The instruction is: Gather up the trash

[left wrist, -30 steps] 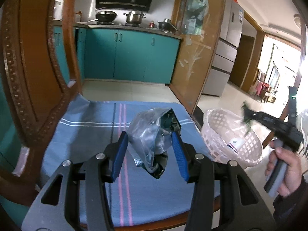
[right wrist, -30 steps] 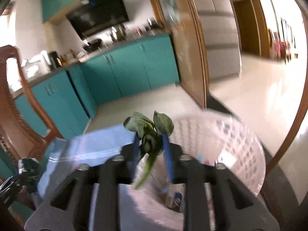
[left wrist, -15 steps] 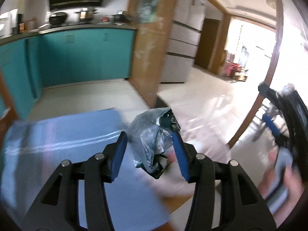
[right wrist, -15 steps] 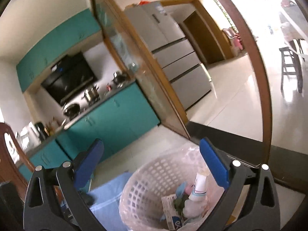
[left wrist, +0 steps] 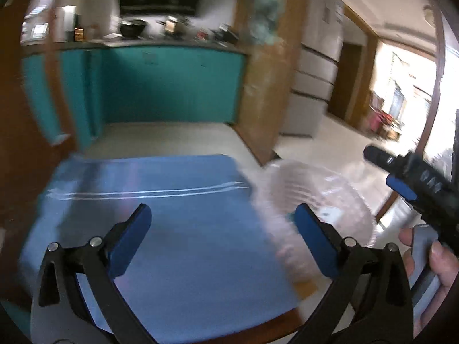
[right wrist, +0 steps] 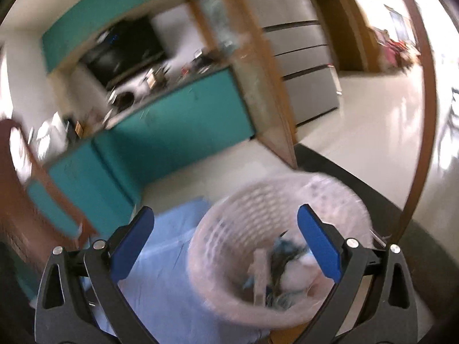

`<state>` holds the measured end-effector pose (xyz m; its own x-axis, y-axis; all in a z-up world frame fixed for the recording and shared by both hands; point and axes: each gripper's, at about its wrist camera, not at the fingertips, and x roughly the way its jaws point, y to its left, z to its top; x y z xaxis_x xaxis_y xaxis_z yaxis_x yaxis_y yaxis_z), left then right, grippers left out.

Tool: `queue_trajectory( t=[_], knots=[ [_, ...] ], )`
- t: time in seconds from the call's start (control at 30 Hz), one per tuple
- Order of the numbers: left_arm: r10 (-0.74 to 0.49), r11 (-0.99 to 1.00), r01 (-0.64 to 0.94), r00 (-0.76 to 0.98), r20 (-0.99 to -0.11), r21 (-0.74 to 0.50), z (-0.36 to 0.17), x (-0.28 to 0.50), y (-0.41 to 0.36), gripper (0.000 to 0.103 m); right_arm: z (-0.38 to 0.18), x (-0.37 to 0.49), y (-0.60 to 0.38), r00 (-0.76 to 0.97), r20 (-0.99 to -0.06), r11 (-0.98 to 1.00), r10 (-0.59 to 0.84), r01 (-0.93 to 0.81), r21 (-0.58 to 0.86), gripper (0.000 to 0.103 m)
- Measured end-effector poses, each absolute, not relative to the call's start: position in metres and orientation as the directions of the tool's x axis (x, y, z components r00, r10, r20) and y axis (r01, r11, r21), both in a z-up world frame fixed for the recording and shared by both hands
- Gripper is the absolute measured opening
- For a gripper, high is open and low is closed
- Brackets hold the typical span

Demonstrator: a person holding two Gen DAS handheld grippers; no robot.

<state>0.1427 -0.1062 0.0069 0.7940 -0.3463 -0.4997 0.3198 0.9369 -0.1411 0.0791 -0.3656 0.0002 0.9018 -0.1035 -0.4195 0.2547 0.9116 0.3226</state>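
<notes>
The white lattice basket (right wrist: 275, 246) is the landmark: it stands at the right edge of the blue striped cloth (left wrist: 160, 229), and both views are smeared by motion blur. Inside it lies a heap of trash (right wrist: 284, 269), a dark crumpled mass with blue-green bits beside a pale upright piece and something white, too blurred to name singly. The right gripper (right wrist: 225, 240) hangs above the basket with its jaws spread wide and nothing between them, the right blue finger over the basket's far side. The left gripper (left wrist: 222, 239) sits over the cloth just left of the basket, jaws likewise spread and bare, its right finger overlapping the basket's rim. Behind the basket run teal cabinets (left wrist: 172, 86) and a grey refrigerator (right wrist: 307, 71)
</notes>
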Motion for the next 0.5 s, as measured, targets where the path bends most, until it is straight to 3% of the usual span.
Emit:
queue_trajectory(
  t=[0.23,0.5],
  knots=[
    [-0.191,0.981,0.142,0.792,-0.58,-0.13,-0.002,0.119,-0.031,0.1,-0.01,0.074,-0.26,0.879,-0.472,0.987,-0.062,0.124,0.1,0.1],
    [-0.121,0.992,0.113,0.799,-0.59,-0.051,-0.007,0.106,-0.019,0.1,-0.031,0.056,-0.233,0.842,-0.539,0.991,-0.032,0.096,0.092,0.1]
  ],
)
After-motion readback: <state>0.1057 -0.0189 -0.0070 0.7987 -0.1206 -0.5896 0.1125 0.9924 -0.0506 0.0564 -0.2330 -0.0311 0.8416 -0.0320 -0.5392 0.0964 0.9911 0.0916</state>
